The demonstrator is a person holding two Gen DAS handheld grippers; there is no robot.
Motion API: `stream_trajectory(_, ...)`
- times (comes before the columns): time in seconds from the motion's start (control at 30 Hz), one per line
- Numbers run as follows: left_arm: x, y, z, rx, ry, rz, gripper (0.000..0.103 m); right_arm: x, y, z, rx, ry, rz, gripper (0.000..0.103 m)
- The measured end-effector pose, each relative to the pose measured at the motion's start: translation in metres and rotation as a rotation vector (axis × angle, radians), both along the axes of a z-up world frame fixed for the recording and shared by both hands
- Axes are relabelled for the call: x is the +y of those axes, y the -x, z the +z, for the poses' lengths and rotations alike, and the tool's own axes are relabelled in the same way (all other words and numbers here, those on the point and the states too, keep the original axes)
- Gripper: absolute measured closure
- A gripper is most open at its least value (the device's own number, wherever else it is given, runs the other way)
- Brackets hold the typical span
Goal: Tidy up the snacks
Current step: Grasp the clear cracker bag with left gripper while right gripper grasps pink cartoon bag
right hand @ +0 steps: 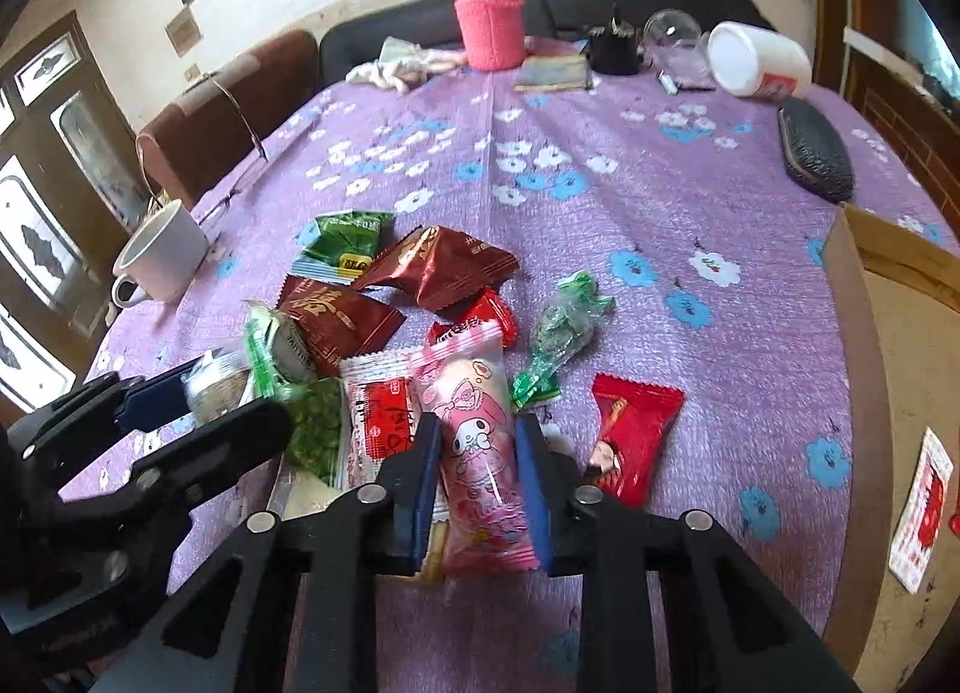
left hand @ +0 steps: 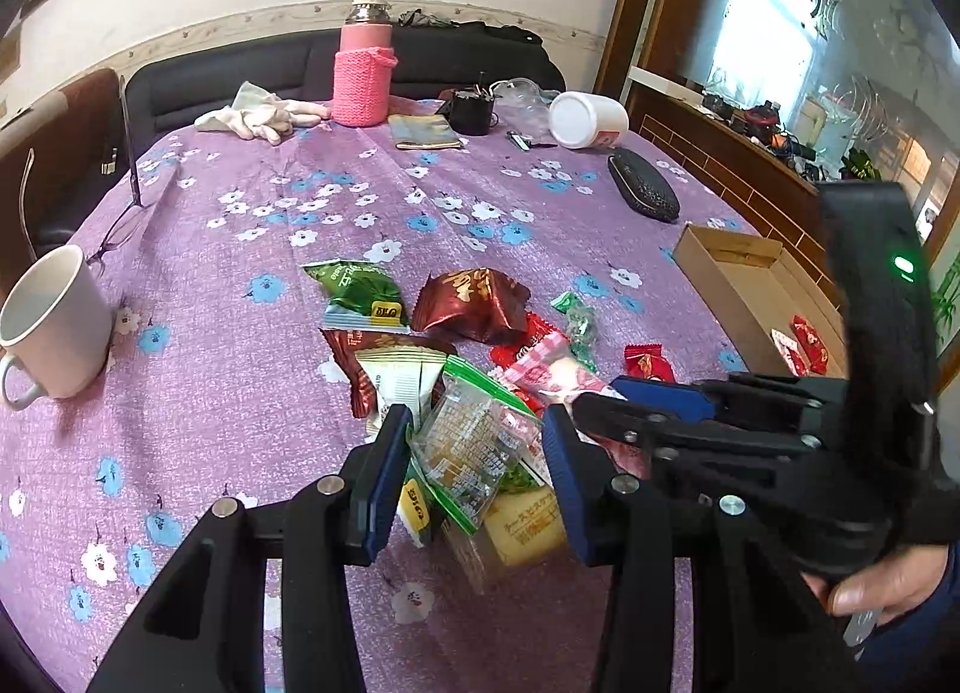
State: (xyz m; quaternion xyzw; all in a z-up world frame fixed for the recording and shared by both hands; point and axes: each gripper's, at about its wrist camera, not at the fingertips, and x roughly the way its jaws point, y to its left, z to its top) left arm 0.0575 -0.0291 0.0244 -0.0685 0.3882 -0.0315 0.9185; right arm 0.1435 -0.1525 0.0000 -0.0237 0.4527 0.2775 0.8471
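My right gripper [right hand: 475,471] pinches a pink cartoon-print snack packet [right hand: 480,447] from both sides, the blue pads pressed against its wrapper; no earlier view lets me say more than that. The packet stands lengthwise between the fingers, its far end reaching over a white-and-red sachet [right hand: 384,414] and touching a red wrapper [right hand: 480,318] behind it.

My left gripper [left hand: 477,453] has a clear packet of biscuits with a green edge [left hand: 474,441] between its pads. The left pad touches the packet's edge, but I cannot tell whether the right pad presses it, so I cannot say if this is a real grip. Under it lies a yellowish packet [left hand: 522,525].

The rest of the snack pile sits just beyond on the purple flowered tablecloth [right hand: 600,201]: a green bag [left hand: 354,291], a dark red foil bag [left hand: 474,303], a brown packet [right hand: 336,321], a green twisted candy [right hand: 564,327] and a red candy wrapper [right hand: 633,429] just right of my right fingers.

To the right stands an open cardboard box [left hand: 729,273] with a few red-and-white packets [left hand: 801,342] inside. A white mug [left hand: 54,321] is well off to the left. At the far edge are a pink bottle in a knitted sleeve [left hand: 363,75], a tipped white jar [left hand: 585,120] and a dark case [left hand: 642,186].
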Motion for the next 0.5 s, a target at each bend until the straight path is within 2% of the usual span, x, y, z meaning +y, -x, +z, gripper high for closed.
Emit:
stream_trajectory(0.3,-0.007,-0.003,-0.005,0.003,-0.029,0.002,0.06,-0.027,0.001,0.014,-0.037,-0.154,-0.06,0.08)
stream_trajectory(0.5,-0.012,-0.003,-0.005,-0.007,-0.068,0.006,0.06,-0.031,0.005,0.019,-0.048,-0.189,-0.073,0.08)
